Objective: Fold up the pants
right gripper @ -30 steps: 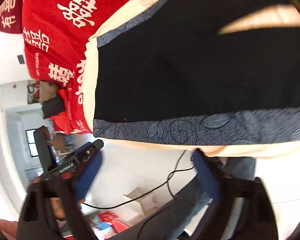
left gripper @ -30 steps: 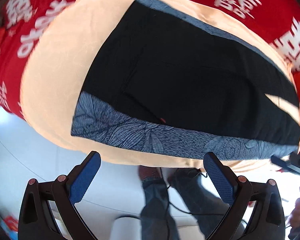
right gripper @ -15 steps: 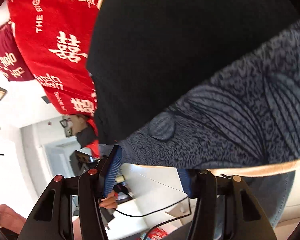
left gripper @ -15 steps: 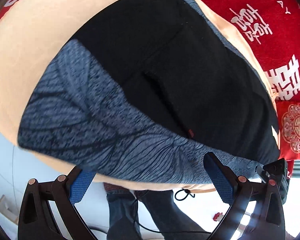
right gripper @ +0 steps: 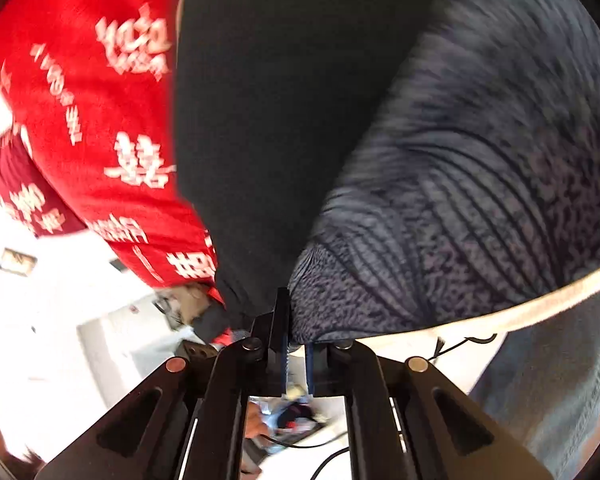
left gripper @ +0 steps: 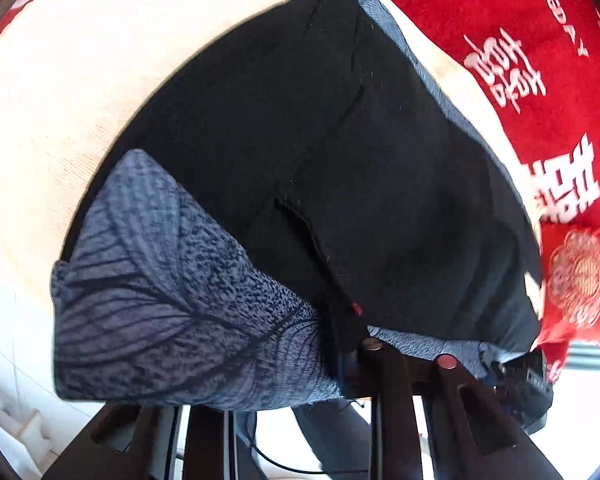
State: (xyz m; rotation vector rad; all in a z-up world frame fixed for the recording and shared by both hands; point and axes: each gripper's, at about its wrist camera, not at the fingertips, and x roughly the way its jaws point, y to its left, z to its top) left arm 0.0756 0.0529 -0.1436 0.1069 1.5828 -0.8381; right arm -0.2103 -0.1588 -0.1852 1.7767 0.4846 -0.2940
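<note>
Black pants [left gripper: 300,152] with a blue-grey leaf-print waistband [left gripper: 172,304] lie flat on a peach-coloured table [left gripper: 68,80]. In the left wrist view my left gripper [left gripper: 340,344] is shut on the waistband at the near edge, and the cloth bunches where it is pinched. In the right wrist view the same pants [right gripper: 268,120] and waistband [right gripper: 480,200] fill the frame. My right gripper [right gripper: 296,344] is shut on the waistband's corner by the table edge. The fingertips are mostly hidden by fabric.
A red cloth with white characters [left gripper: 520,60] covers the surface beyond the peach table and shows at the left of the right wrist view [right gripper: 92,120]. A red embroidered cushion [left gripper: 576,280] lies at the right. The person's jeans [right gripper: 560,380] are beside the table edge, over a white floor with cables.
Both grippers moved forward to the near table edge and closed on the patterned waistband, the left first open wide, now shut. The waistband is gathered at both grips.
</note>
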